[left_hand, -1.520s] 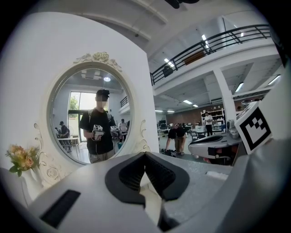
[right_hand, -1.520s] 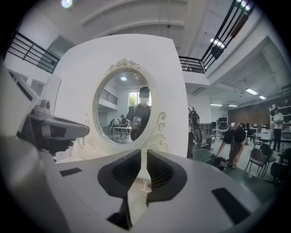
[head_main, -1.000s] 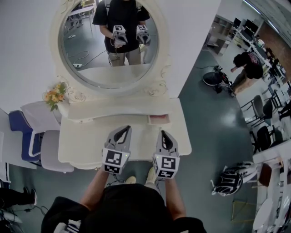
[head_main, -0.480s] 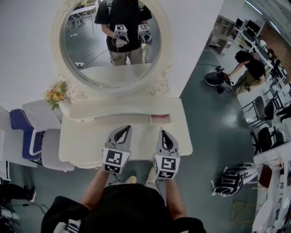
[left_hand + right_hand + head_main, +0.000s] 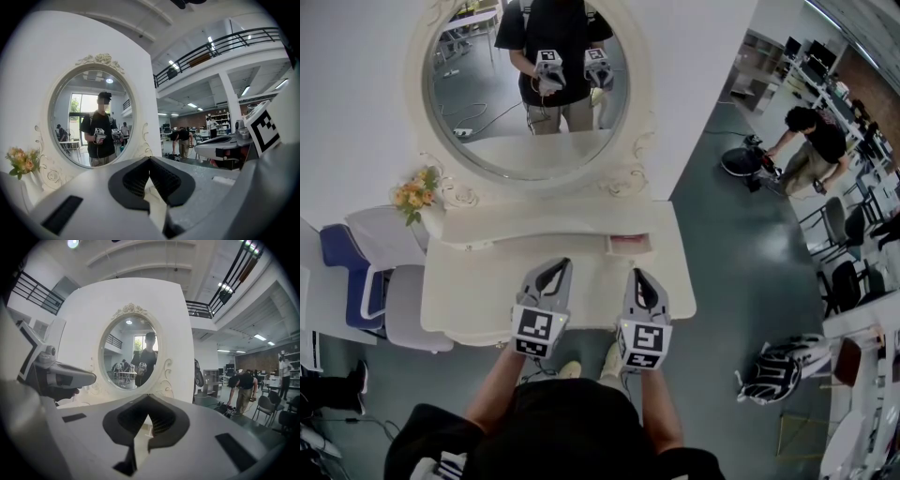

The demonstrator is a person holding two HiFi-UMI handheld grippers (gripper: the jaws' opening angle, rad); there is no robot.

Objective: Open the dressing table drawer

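Both pairs of jaws are pressed together on nothing. The left gripper and right gripper are held over the dressing table, low of centre, exactly as a second ago. Only a person at upper right is seen shifted. No drawer front is shown. A pinkish compartment right of centre may be one, so no progress is indicated.

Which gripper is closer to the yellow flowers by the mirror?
Left. The left gripper hovers over the dressing table's front edge, with the flowers back and to its left; the right gripper is beside it, farther from them.
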